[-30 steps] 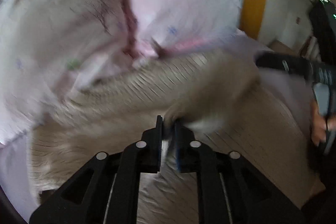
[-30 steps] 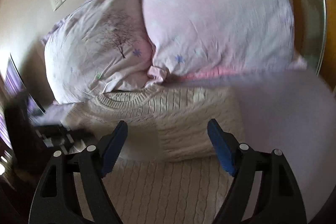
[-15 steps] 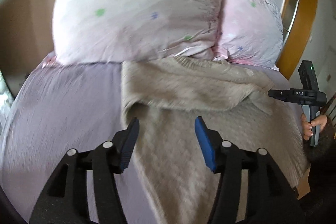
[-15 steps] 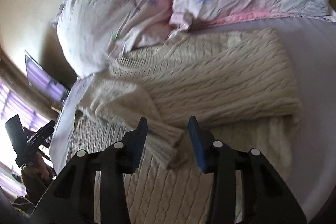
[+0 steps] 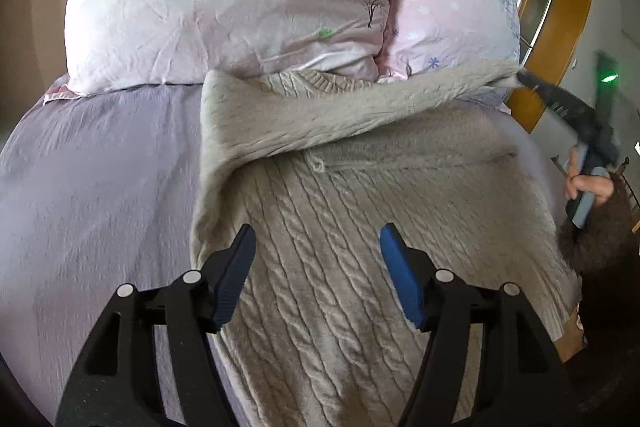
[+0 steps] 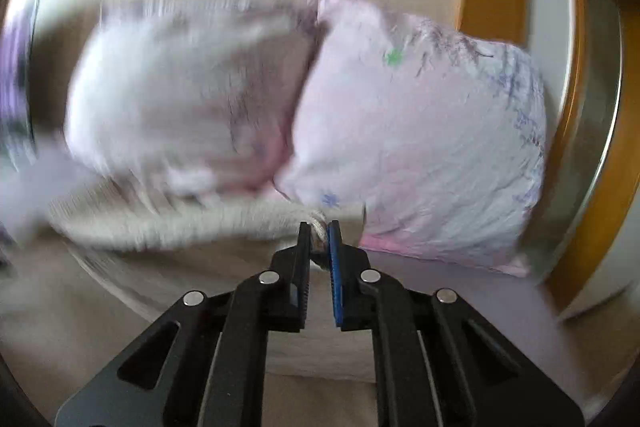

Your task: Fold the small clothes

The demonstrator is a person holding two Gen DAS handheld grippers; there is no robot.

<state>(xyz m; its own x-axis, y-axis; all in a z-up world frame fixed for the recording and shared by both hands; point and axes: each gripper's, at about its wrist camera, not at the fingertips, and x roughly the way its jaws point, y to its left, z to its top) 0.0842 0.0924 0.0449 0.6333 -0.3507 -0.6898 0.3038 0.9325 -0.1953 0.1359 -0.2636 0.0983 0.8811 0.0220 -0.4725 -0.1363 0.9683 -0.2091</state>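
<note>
Beige sweater (image 5: 340, 267) sleeve, loose half a second ago, now clenched in right tongs (image 6: 319, 231); left tongs (image 5: 316, 259) spread wide.

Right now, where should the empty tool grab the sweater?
The left tool is open over the sweater. I'd pinch the folded left side edge, coming in from the bedsheet side, low and level. That edge lies doubled and slightly raised, and the right tool already holds the sleeve end.

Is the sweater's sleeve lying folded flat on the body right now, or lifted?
Lifted. The sleeve stretches taut across the cable-knit sweater, its cuff pinched in the shut right hand-held gripper; the left hand-held gripper hovers open.
</note>
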